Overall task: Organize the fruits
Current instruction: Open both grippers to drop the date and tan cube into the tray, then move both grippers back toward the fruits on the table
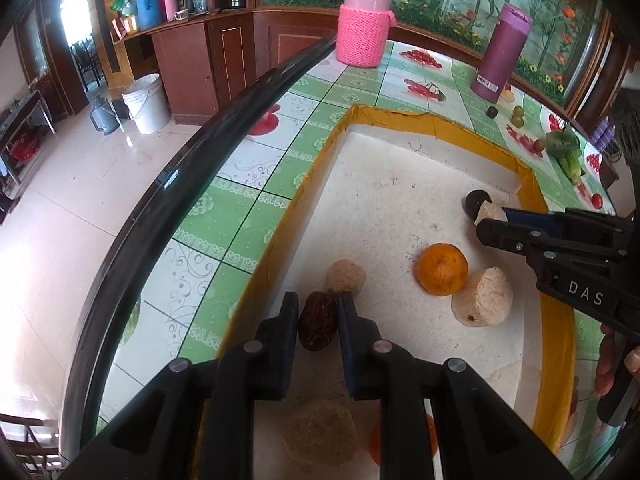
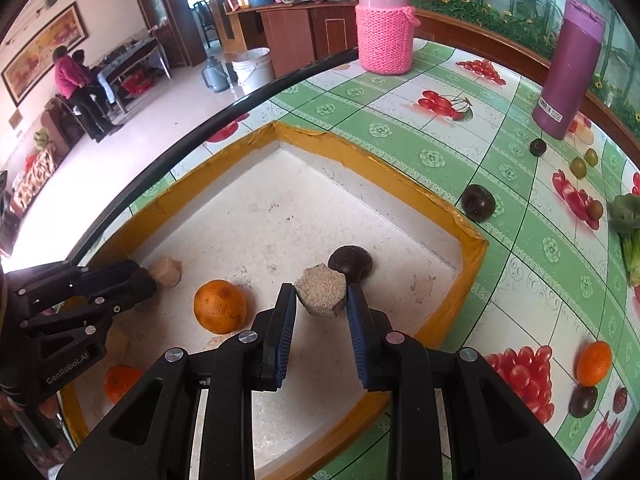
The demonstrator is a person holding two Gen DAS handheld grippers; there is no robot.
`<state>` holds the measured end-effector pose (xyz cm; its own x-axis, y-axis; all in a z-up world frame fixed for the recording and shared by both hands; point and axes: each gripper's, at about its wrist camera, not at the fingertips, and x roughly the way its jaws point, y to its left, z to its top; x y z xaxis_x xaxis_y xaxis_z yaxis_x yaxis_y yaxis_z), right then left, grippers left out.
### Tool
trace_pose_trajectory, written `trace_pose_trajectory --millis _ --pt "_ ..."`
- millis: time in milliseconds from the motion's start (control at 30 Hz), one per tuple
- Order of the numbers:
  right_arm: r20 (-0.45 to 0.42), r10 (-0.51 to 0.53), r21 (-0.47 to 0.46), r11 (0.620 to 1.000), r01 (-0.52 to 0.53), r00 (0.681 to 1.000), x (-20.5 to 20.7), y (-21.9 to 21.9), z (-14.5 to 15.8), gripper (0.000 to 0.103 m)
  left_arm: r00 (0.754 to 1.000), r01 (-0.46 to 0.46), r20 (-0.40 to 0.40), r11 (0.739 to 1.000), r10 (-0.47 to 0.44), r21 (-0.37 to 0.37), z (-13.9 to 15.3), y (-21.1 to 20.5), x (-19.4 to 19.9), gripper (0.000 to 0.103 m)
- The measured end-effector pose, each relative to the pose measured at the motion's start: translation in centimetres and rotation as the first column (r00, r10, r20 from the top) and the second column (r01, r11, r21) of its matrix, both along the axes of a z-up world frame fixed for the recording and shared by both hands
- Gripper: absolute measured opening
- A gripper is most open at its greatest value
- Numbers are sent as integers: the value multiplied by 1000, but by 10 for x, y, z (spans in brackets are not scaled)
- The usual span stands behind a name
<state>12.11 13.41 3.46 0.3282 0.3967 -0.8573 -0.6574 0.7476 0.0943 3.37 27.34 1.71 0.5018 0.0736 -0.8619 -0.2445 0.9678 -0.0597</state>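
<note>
table (image 2: 400, 140), fruit-print cloth: tray (image 2: 472, 240), pink jar (image 2: 384, 40), purple bottle (image 2: 568, 76), loose plums, perhaps (image 2: 478, 202).

A shallow white tray (image 2: 472, 248) with a yellow taped rim holds fruit. A wrinkled dark red date (image 1: 318, 326) sits clamped between black fingers (image 1: 290, 320) above the tray's near edge. A rough tan block (image 2: 321, 295) is pinched likewise beside a dark purple round fruit (image 2: 351, 262). An orange (image 1: 442, 269) lies touching a pale beige lump (image 1: 483, 297); another beige lump (image 1: 345, 277) lies behind the date.
</note>
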Motion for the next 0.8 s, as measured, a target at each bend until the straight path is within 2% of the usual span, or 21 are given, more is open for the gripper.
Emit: trace_pose_trajectory --millis 300,467,600,800 --pt "26 17 -37 999 -16 1000 -3 7 -5 26 1000 12 -10 998 -11 57 -2 -4 1 24" --pt "29 6 -34 999 -5 1000 -5 3 -2 27 1000 8 -5 998 -7 60 1 -9 -2 44" --pt "54 -7 -33 999 8 999 -13 -2 5 32 1000 0 -8 998 1 59 2 -10 -6 46" --pt "91 -23 -18 1000 25 996 -26 -14 21 33 1000 -26 14 999 26 36 10 -7 -16 50"
